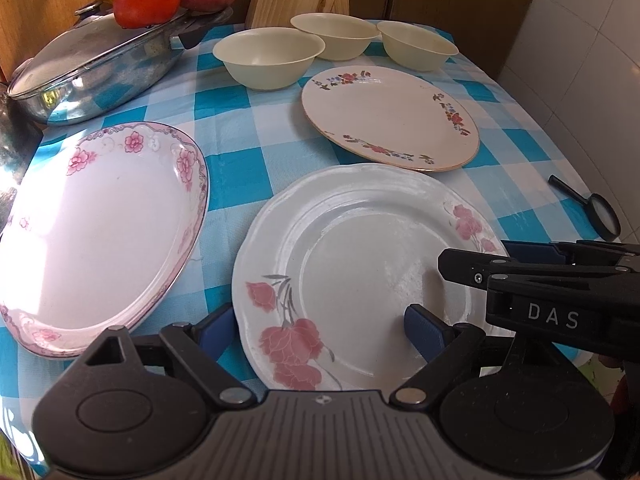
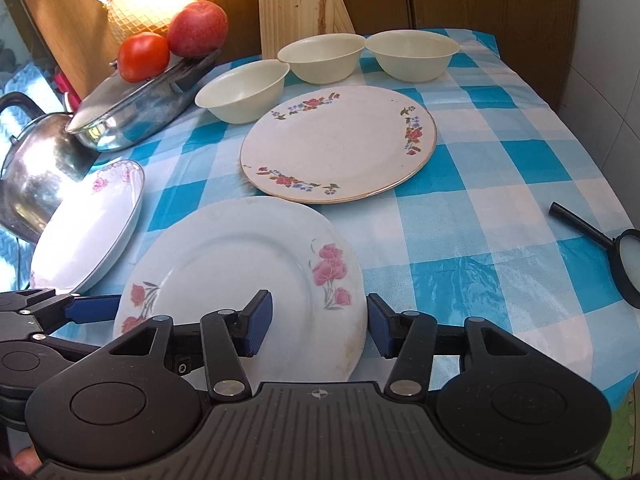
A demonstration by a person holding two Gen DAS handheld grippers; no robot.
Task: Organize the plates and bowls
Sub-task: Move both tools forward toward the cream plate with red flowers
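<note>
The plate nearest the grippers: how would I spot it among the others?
On the blue-checked tablecloth, skip the three cream bowls at the back and come to the front edge. The near plate has a scalloped rim and large pink flowers. The oval dish has a pink border, and the round plate has small flower sprays and a gold rim.

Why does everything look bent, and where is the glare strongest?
Both wrist views are fisheye, so the checked tablecloth bulges outward. Left wrist view: sunlight washes out the oval dish. Right wrist view: the netted melon glows overexposed, and the kettle glints.
</note>
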